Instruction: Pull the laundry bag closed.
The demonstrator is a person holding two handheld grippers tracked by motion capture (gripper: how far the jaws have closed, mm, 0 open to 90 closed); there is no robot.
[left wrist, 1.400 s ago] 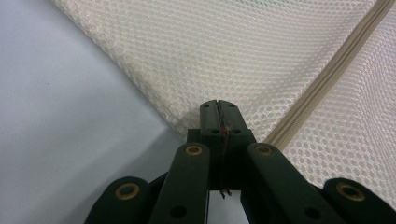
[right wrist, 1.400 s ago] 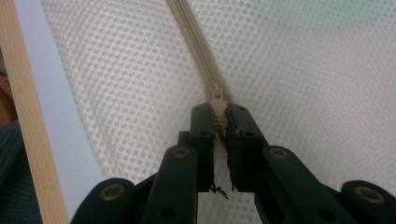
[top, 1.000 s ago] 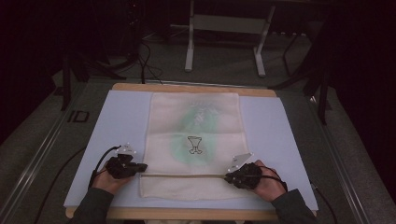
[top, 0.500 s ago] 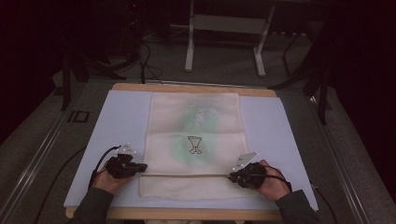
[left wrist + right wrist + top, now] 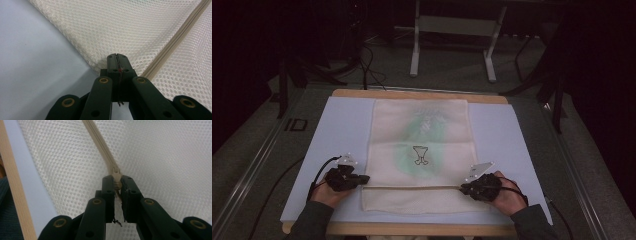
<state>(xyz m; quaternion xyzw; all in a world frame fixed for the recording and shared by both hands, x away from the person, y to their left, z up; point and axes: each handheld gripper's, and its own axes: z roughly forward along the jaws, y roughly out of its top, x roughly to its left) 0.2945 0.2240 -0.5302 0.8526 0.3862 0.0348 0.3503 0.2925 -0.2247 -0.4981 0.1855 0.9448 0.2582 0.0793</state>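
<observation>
One cream mesh laundry bag (image 5: 419, 155), one zipper, two grippers.
Left gripper (image 5: 117, 60) fingers clamp the bag's edge; right gripper (image 5: 117, 182) fingers pinch the beige zipper pull (image 5: 116, 176) (one slider).

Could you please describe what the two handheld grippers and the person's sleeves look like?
Both the left gripper and the right gripper are black. Each carries a pale grey three-cornered plate on top and trails a thin black cable. Up close, the flat black linkage bars behind the jaws show brass-coloured ringed pivots. The person's sleeves are dark grey-blue.

I can read the letters "ID" on the floor strip (image 5: 295, 125), up past my left gripper (image 5: 362, 179) and off to its left.
</observation>
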